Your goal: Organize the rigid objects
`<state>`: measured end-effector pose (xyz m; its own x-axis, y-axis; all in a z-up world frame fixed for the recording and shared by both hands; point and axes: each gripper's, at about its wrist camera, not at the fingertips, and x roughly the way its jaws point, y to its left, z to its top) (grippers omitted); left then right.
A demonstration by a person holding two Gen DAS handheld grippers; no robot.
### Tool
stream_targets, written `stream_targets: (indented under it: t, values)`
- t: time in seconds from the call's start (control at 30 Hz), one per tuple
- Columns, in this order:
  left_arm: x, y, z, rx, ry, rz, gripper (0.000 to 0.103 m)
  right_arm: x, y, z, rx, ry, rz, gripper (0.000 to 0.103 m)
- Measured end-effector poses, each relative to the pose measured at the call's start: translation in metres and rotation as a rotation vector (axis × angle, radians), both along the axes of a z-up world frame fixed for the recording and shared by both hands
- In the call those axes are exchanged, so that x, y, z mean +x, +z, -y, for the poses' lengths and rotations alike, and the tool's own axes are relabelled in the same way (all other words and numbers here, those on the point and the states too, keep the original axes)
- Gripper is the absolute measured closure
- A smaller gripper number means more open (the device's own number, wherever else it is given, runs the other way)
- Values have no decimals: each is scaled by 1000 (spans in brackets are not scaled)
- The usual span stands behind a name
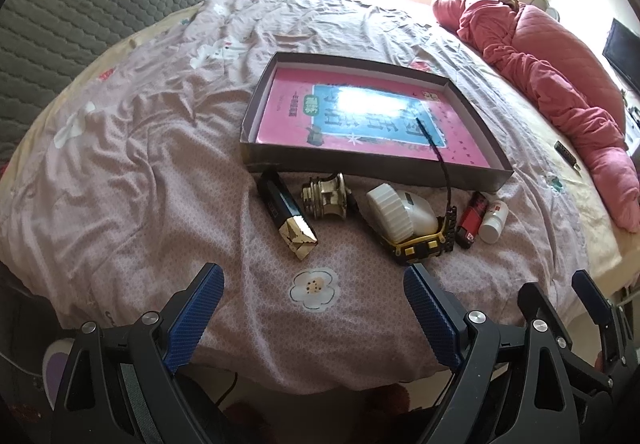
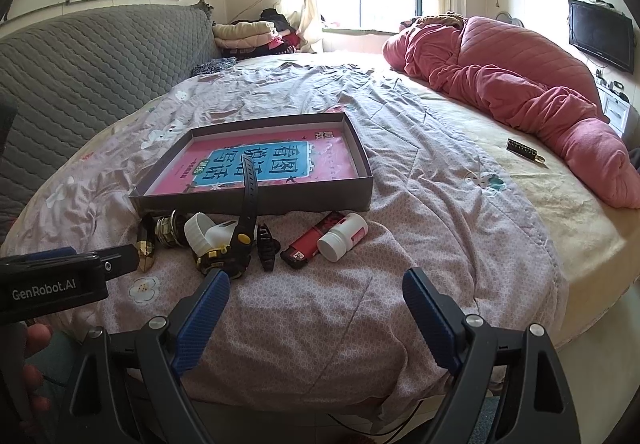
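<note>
Small objects, among them a white bottle (image 2: pixel 343 235) and a lighter (image 2: pixel 307 245), are lined up on the bed (image 2: pixel 400 203) just before the shallow box (image 2: pixel 256 199); nothing is held. Both the left gripper (image 1: pixel 314 308) and right gripper (image 2: pixel 316 308) are spread wide; the bottle is best approached squarely across its body.

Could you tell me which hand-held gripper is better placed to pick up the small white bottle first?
Right hand-held gripper: open, the white bottle lies just ahead; it sits far right of the left hand-held gripper.

A bed (image 1: pixel 140 171) with a pale floral quilt fills both views. At centre frame lies a shallow box (image 1: pixel 372 167). Along its lower edge sit a black-and-gold packet (image 1: pixel 286 217), brass fitting (image 1: pixel 326 199), white bottle (image 1: pixel 494 219), lighter (image 1: pixel 472 219) and watch (image 1: pixel 420 244). A pink blanket (image 1: pixel 552 83) is heaped at right.
</note>
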<state>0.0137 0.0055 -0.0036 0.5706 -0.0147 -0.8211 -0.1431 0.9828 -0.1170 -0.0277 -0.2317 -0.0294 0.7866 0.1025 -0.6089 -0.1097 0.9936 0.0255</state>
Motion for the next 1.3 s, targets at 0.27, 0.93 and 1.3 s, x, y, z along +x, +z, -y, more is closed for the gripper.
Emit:
stream_targets:
  t: [0.27,0.93,1.3]
  values:
    - [7,-10,-18,-33,45,-28,11,4,-7,2,9,-3,-19,15]
    - [64,-39,-36,-170,112,-176,31,24,-23,7,18,-31,-68,15]
    - [89,-63,-38,-151,127,-254,52,56,-23,17,64,-92,-130,15]
